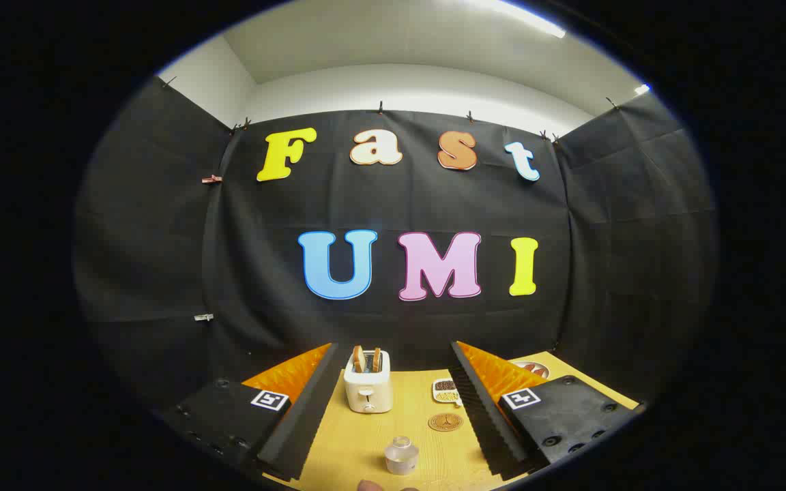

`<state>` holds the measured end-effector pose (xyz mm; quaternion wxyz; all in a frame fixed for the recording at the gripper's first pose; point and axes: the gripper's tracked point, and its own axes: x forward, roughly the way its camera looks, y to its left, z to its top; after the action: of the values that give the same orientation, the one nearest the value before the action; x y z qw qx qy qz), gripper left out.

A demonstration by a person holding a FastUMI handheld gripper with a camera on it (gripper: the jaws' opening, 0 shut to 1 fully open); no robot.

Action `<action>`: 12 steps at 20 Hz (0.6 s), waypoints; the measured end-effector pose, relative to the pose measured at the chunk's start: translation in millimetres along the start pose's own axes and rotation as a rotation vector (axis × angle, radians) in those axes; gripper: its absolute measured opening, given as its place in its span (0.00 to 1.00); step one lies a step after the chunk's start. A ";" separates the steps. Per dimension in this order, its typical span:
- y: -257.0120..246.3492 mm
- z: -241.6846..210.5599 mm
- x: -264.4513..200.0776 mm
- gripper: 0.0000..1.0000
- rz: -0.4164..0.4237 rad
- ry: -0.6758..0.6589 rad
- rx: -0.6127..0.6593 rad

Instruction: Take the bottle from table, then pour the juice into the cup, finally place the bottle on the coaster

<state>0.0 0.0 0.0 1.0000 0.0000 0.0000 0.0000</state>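
My gripper [391, 346] is open and holds nothing, its two fingers spread wide above the wooden table [352, 436]. Between the fingers, close in, stands a small clear cup [401, 455]. Slightly beyond it, toward the right finger, a round brown coaster [445, 421] lies flat on the table. A small rounded brownish top [369, 485] pokes up nearest to me, in front of the cup; I cannot tell whether it is the bottle.
A white toaster [368, 389] with two bread slices stands farther back between the fingers. A small dish of food [445, 390] lies beyond the coaster. Past the right finger sits a round plate [533, 369]. Black cloth walls close the booth behind.
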 end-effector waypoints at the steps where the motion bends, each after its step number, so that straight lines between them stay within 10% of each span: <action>1: -4.0 -0.5 0.1 0.97 -0.004 0.000 -0.001; 12: 8.7 -12.5 -8.2 0.97 0.006 0.039 -0.018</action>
<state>-8.2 8.7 -12.5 0.9998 -0.0090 0.0193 0.0029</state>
